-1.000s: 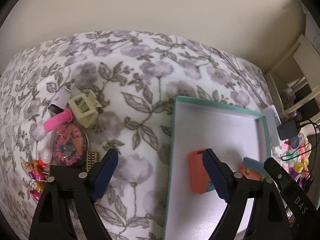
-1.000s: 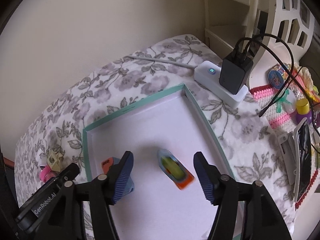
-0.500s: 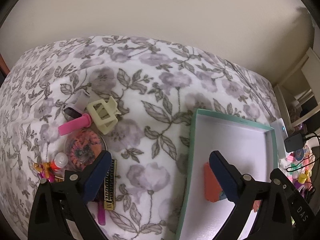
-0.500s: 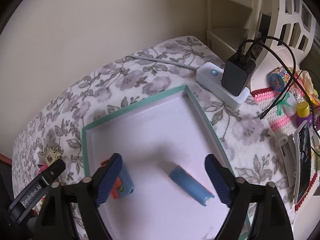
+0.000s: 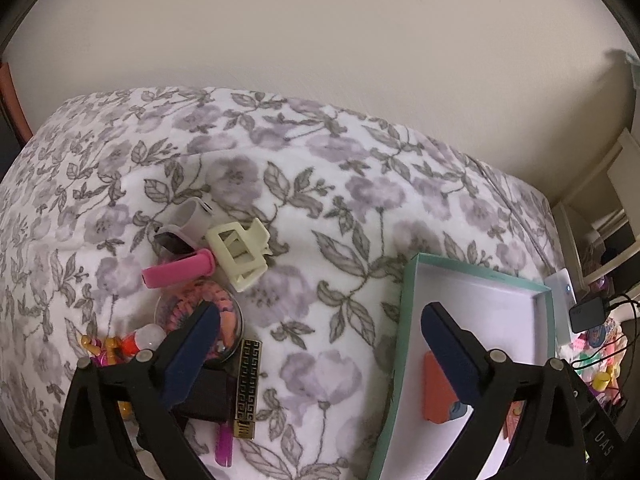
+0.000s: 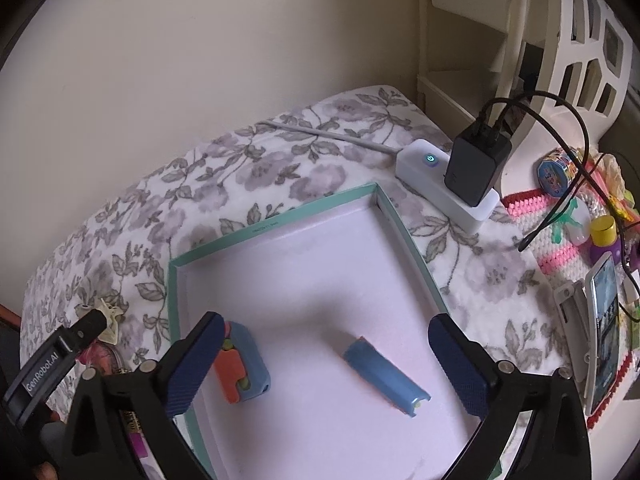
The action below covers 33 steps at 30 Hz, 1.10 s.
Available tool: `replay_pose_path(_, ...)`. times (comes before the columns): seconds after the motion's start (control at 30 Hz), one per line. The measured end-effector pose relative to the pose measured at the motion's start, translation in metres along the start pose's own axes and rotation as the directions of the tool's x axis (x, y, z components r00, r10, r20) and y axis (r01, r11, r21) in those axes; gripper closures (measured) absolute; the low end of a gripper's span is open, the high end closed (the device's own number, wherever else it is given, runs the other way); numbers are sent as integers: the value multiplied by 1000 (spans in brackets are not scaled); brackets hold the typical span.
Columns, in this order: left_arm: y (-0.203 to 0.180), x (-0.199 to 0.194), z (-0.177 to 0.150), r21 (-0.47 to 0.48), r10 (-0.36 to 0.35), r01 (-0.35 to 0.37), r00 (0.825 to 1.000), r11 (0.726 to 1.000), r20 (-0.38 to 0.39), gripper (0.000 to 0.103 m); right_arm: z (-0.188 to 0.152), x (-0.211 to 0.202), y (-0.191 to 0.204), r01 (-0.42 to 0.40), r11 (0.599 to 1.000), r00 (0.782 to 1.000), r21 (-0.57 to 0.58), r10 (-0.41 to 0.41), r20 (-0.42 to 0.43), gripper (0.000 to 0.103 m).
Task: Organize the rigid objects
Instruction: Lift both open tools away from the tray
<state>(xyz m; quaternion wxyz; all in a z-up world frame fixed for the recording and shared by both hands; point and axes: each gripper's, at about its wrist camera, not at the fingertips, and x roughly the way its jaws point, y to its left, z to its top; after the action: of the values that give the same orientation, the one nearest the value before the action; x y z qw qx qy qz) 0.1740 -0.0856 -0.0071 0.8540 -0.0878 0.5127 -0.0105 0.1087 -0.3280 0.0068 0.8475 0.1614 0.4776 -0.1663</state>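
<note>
Two blocks [image 6: 242, 364] [image 6: 386, 376] lie in the tray [image 6: 272, 224], power strip [image 6: 444, 188] behind.

Teal-rimmed tray [image 6: 280, 222] on the floral bed; inside lie an orange-blue block [image 6: 244, 364] flat at left and a blue tube [image 6: 384, 376] slanted, apart.

Floral blanket [image 5: 320, 216] covered surface. White power strip [image 6: 446, 186], blue light lit, lay beside shelf unit [image 6: 500, 36]; black charger [image 6: 478, 162] plugged into it. Phone [image 6: 604, 320] rested by pink crocheted mat [image 6: 552, 236].
</note>
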Motion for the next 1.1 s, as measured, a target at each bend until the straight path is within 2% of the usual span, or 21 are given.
replay_pose_path(0.27, 14, -20, 5, -31, -8, 9, 999, 999, 50, 0, -3, -13, 14, -21, 999, 999, -30, 23, 49, 0)
replay_pose_path(0.5, 27, -58, 9, -53, -12, 20, 991, 998, 133, 0, -9, -30, 33, -59, 995, 996, -77, 64, 65, 0)
replay_pose_path(0.73, 33, -96, 6, -45, 1, 8, 981, 999, 195, 0, -14, -64, 55, -99, 989, 986, -108, 112, 123, 0)
replay_pose_path(0.93, 60, -114, -5, -95, 57, -35, 971, 995, 232, 0, -23, -86, 91, -151, 972, 976, -179, 175, 126, 0)
replay_pose_path(1.1, 97, -114, -16, -141, 146, -119, 969, 983, 200, 0, -37, -96, 125, -197, 952, 969, -234, 226, 102, 0)
